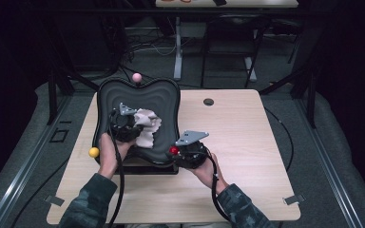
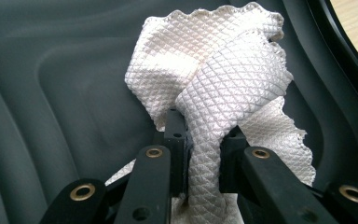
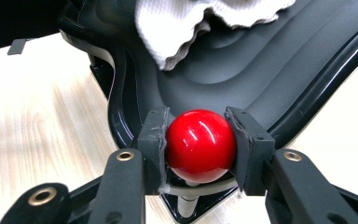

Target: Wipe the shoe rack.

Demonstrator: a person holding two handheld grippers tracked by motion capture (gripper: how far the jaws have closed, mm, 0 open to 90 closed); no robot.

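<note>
I see the cloth [image 2: 228,79] as a pale, quilted weave with scalloped edges, soft and matt. Under it, the black tray [image 2: 51,93] looks like smooth moulded plastic with a dull sheen. At the tray's rim, the red ball [image 3: 200,144] is hard and glossy. The tabletop [image 1: 247,137] around the tray shows light, matt wood grain.

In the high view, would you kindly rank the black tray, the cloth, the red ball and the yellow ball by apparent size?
1. Black tray
2. Cloth
3. Red ball and yellow ball: they look about alike, so no ranking between them.
</note>
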